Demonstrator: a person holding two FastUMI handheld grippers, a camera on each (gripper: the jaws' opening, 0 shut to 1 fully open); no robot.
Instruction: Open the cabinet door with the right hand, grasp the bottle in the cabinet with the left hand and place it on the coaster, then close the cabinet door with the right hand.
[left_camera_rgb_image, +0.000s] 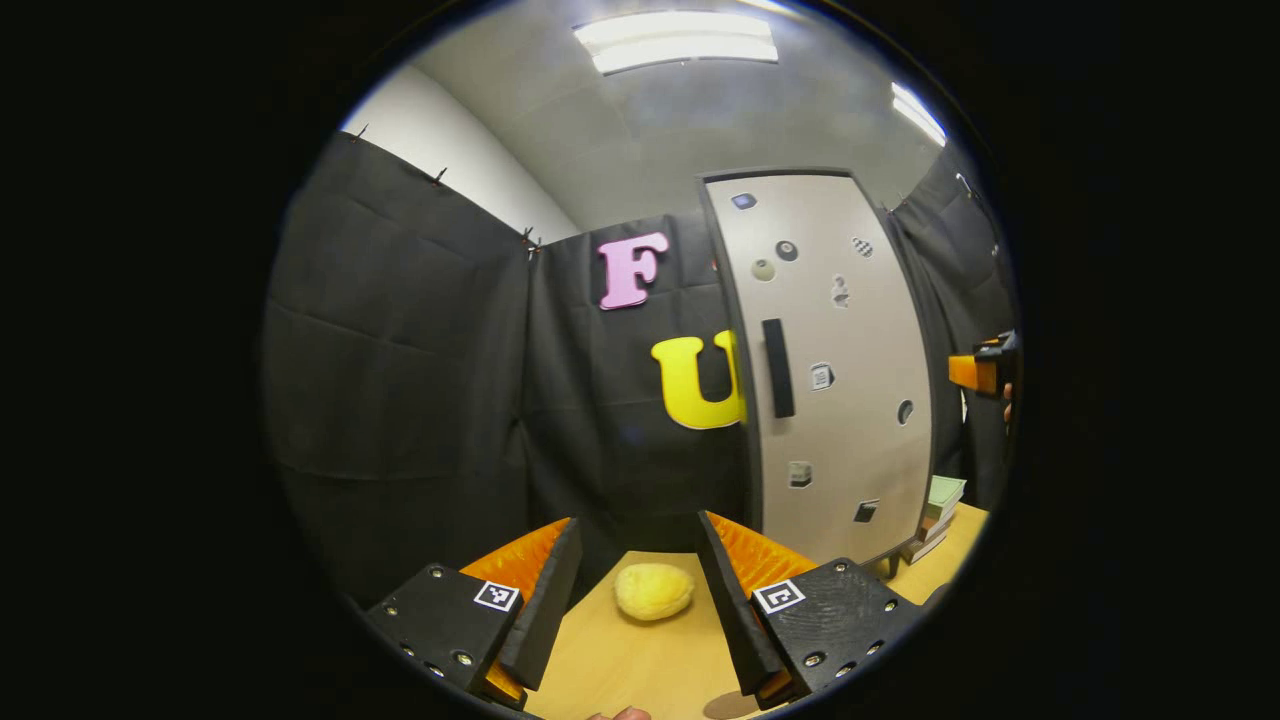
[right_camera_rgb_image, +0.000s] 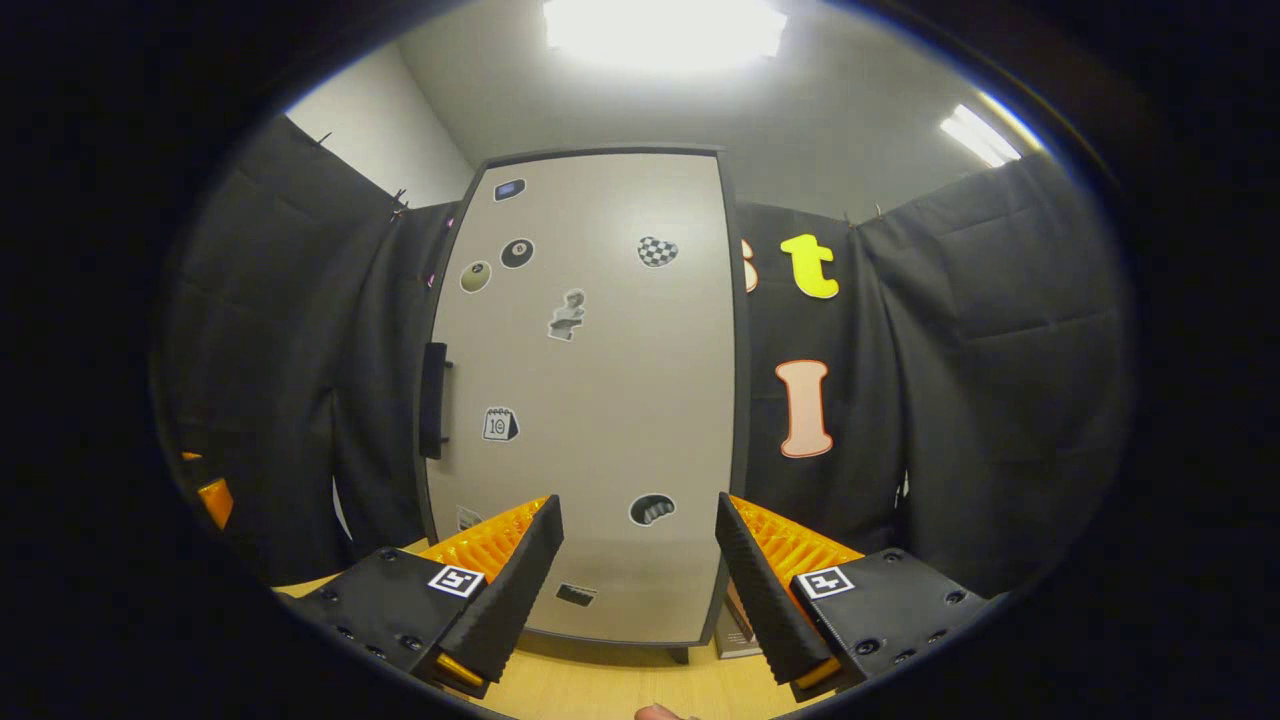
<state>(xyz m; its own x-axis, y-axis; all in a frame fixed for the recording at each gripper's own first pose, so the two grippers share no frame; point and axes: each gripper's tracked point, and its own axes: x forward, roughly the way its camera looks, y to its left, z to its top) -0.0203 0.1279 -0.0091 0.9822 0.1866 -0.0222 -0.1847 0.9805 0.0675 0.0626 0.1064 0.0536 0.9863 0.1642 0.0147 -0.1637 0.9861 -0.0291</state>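
The tall pale cabinet (left_camera_rgb_image: 850, 420) stands on the wooden table with its door closed; its black vertical handle (left_camera_rgb_image: 777, 368) sits on the door's left side. In the right gripper view the door (right_camera_rgb_image: 600, 400) faces me, handle (right_camera_rgb_image: 433, 400) at its left edge. The bottle is hidden behind the door. A yellow rounded pad (left_camera_rgb_image: 653, 590), possibly the coaster, lies on the table just beyond my left gripper (left_camera_rgb_image: 638, 545), which is open and holds nothing. My right gripper (right_camera_rgb_image: 637, 520) is open too, some way short of the door. It also appears at the far right, the right gripper (left_camera_rgb_image: 975, 372).
A small stack of books (left_camera_rgb_image: 940, 515) lies on the table (left_camera_rgb_image: 640, 660) to the right of the cabinet, also seen as books (right_camera_rgb_image: 738, 625). Black cloth walls close in the booth. The left gripper (right_camera_rgb_image: 215, 500) peeks in at the left edge.
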